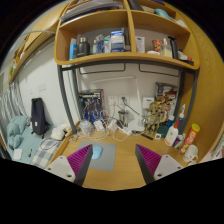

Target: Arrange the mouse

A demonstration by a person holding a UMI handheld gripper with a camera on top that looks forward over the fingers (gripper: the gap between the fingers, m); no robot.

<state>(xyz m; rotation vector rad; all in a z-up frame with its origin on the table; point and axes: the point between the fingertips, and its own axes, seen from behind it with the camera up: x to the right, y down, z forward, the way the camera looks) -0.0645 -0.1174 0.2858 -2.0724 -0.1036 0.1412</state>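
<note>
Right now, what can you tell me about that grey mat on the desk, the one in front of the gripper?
The grey mat is a flat, plain rectangle that looks like soft cloth or rubber, probably a mouse mat. It lies flat on the wooden desk, running straight ahead between the fingers of the gripper, which are open. The pink pads sit at either side of it; whether they touch it cannot be told. Nothing rests on the part in view, and no mouse shows. Bottles and clutter stand beyond its far edge.

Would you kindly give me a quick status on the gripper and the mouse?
Gripper open, nothing between fingers. No mouse in view. Grey mat on desk below fingers. Bottles beyond, by wall.
</note>
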